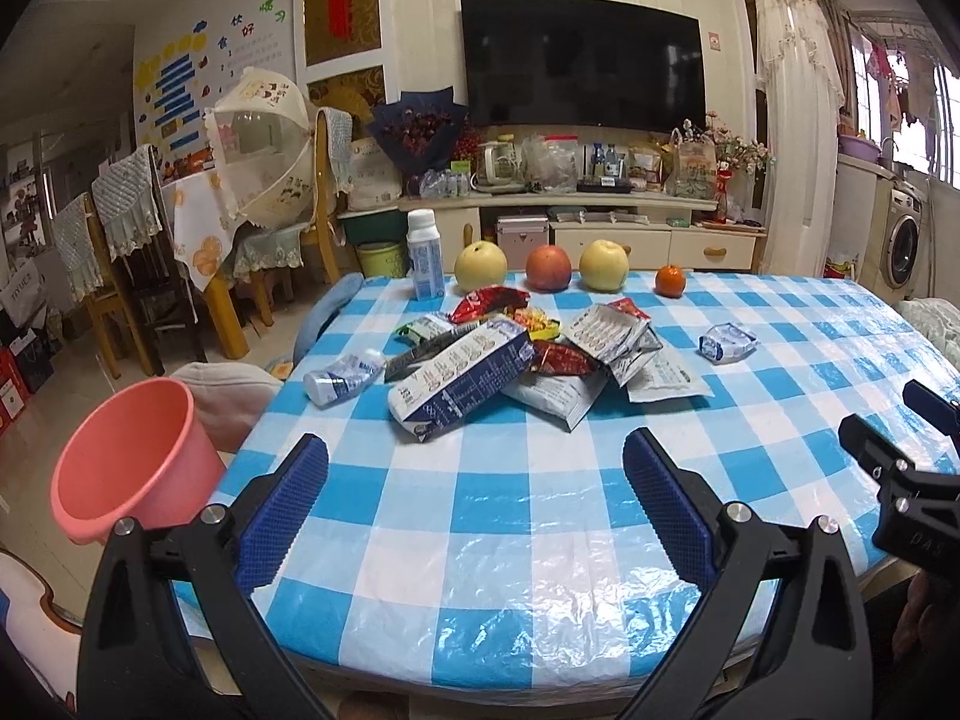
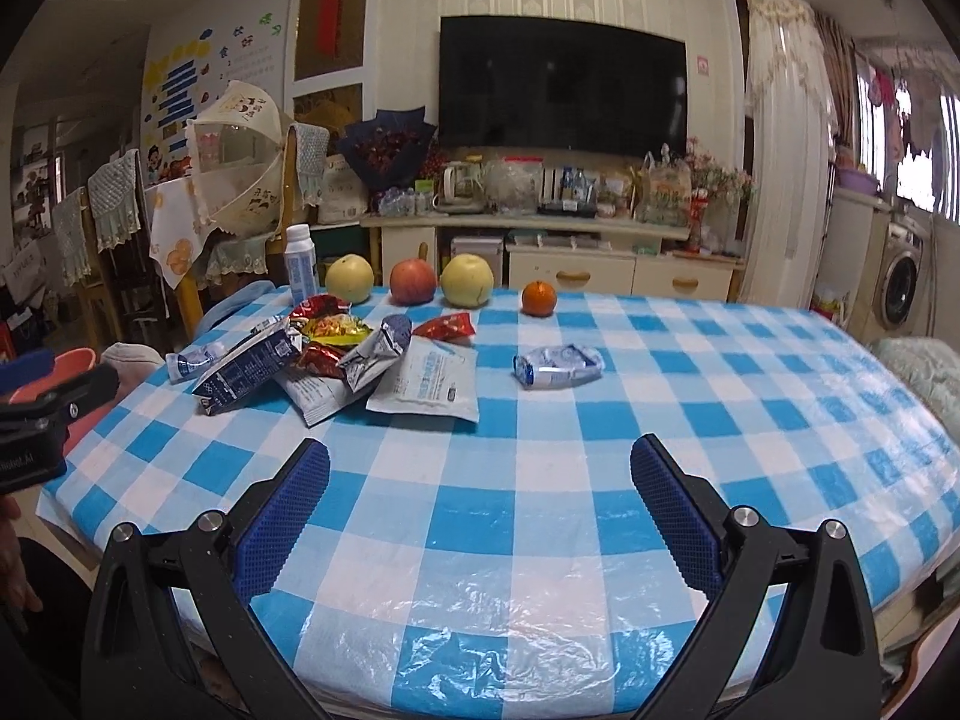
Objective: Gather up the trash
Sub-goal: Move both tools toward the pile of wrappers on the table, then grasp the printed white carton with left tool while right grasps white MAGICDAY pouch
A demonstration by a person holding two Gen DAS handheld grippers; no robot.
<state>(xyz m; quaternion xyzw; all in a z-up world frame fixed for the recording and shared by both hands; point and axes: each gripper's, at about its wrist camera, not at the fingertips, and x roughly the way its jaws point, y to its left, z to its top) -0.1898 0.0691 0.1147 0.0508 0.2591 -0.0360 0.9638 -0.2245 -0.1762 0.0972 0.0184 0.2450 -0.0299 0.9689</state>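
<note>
At far left we see a pink bucket (image 1: 129,456) beside the tabletop (image 1: 540,510). Our left hand-held gripper (image 1: 474,492) hovers with jaws spread, empty. Ahead lies the trash pile (image 1: 510,360): a fallen bottle (image 1: 342,378), blue-white carton (image 1: 462,384) and crumpled wrappers; printing unreadable. Behind stand an upright bottle (image 1: 425,255) and four fruits (image 1: 570,267). Our right hand-held gripper (image 2: 480,492) is likewise spread, nearest a stray wrapper (image 2: 558,365).

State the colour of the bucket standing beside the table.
The bucket is salmon pink, plain, with no pattern. The left wrist view shows it best.
</note>
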